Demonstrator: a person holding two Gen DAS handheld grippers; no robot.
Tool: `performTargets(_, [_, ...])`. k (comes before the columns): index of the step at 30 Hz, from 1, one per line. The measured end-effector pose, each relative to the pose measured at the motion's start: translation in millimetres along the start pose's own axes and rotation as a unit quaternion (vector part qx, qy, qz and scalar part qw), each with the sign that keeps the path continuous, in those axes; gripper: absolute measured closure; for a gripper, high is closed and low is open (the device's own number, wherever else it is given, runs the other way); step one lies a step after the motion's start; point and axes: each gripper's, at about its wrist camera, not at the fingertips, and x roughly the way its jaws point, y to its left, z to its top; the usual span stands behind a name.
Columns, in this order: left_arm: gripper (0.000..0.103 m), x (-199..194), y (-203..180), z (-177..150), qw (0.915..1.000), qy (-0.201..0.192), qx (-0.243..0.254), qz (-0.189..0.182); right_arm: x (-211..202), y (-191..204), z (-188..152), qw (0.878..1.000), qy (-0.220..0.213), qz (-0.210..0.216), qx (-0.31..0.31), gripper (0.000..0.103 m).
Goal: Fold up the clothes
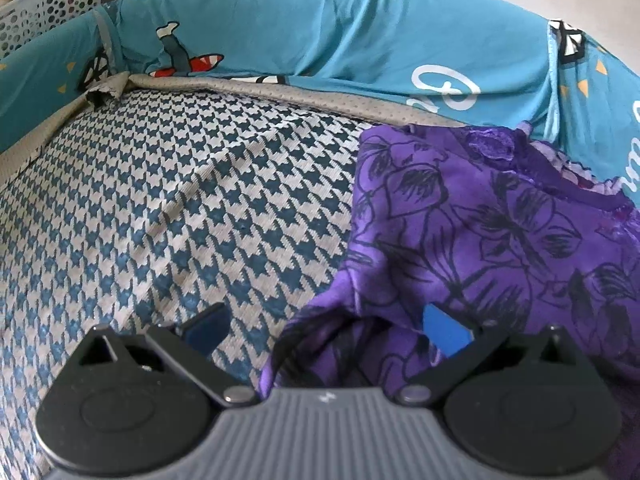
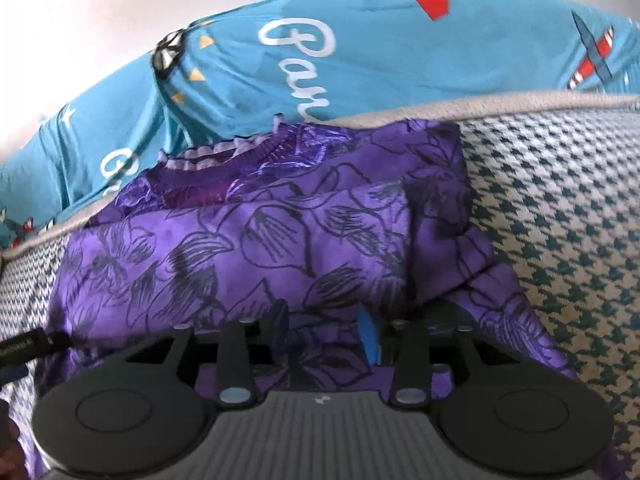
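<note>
Operator: Purple garment (image 2: 280, 240) status?

Technician: Partly folded on the houndstooth mattress (image 1: 160, 200), near the far teal bumper (image 1: 320, 32). Left gripper (image 1: 326, 322) wide open, cloth bunched between its fingers, unpinched. Right gripper (image 2: 326, 334) partly open above the near hem, holding nothing.

Operator: Next?

Technician: Probably regrip the near edge, fold away.
</note>
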Motion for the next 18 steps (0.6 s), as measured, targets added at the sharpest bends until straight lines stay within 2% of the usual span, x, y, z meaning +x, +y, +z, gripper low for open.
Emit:
performTargets(6, [0.000,-14.1,-12.1,-4.6,0.9995,-0.001,0.029,-0.016,-5.3,13.7,-5.4,1.000,-0.002,0.009,-0.024,0.059])
performTargets(18, [0.000,-27.2,-31.5,-19.9,0.9965,0.014,0.071,-0.041,-5.3,19.7,-9.9,0.999,0.008,0.010,-0.034,0.057])
